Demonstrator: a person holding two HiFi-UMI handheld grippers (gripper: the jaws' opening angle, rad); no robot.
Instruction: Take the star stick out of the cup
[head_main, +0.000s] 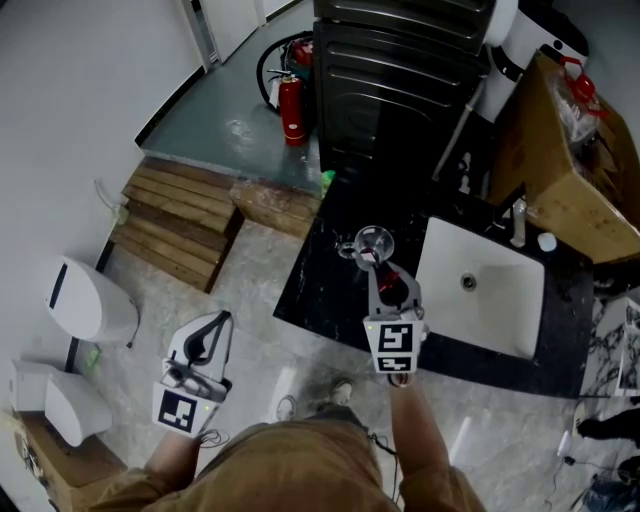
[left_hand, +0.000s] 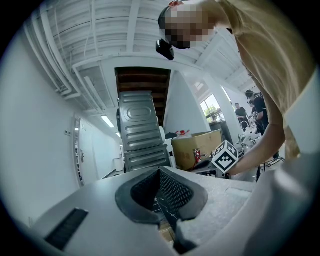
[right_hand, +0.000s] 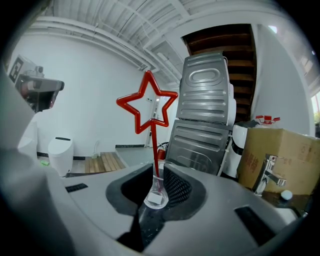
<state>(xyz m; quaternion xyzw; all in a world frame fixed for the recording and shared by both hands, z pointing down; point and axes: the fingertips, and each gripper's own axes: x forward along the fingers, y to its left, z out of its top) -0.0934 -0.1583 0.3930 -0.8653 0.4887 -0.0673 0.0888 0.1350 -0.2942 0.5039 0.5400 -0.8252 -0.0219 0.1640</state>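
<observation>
A red star stick (right_hand: 147, 102) stands in a small clear glass cup (right_hand: 155, 199), leaning a little towards the camera. In the head view the cup (head_main: 373, 241) sits on the black countertop (head_main: 320, 295), left of the sink. My right gripper (head_main: 381, 268) reaches up to it from the near side. In the right gripper view its jaws (right_hand: 157, 167) stand on either side of the stick and cup, with a gap still showing between pads and stick. My left gripper (head_main: 226, 318) hangs off the counter at lower left, its fingertips (left_hand: 159, 170) together and empty.
A white sink (head_main: 480, 285) with a faucet (head_main: 518, 222) lies right of the cup. Behind the counter stand a tall grey appliance (head_main: 400, 70) and a cardboard box (head_main: 570, 170). On the floor are a fire extinguisher (head_main: 292, 108), a wooden pallet (head_main: 180, 220) and a toilet (head_main: 90, 300).
</observation>
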